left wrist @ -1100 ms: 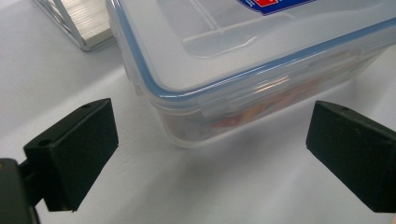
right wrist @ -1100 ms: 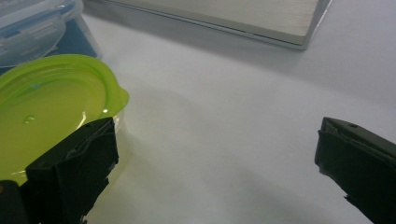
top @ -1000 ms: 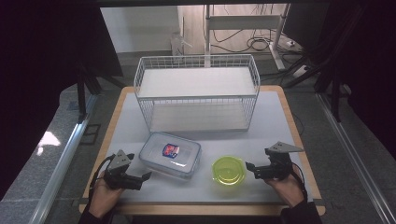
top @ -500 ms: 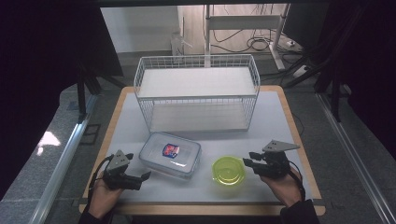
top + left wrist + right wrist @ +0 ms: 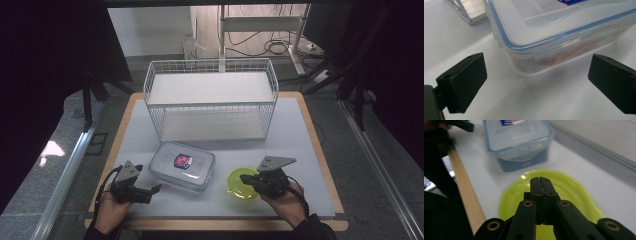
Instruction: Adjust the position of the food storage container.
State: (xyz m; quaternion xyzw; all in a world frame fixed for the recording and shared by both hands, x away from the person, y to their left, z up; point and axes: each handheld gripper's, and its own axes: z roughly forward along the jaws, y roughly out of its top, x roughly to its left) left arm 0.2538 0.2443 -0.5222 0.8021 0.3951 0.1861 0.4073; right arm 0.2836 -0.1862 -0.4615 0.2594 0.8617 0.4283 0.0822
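A clear plastic box [image 5: 182, 163] with a blue-rimmed lid and a red-blue label lies at the front middle of the white mat. My left gripper [image 5: 152, 190] rests at its left, open, and its jaws [image 5: 539, 72] stand wide before a corner of the box [image 5: 559, 25] without touching it. A yellow-green bowl [image 5: 241, 184] sits to the right of the box. My right gripper [image 5: 245, 177] hovers over the bowl's right side. Its jaws have just been closing and now meet, shut [image 5: 540, 182], with nothing between them above the bowl [image 5: 574, 192].
A white wire basket [image 5: 210, 100] with a shelf stands at the back of the mat [image 5: 300, 130]. The table's wooden edge [image 5: 466, 195] runs close to my right gripper. The other hand and its gripper [image 5: 461, 123] appear beyond the box [image 5: 519, 137].
My right gripper has moved left, over the bowl's edge, and its jaws have gone from wide open to shut. The left gripper, the box and the bowl have stayed put.
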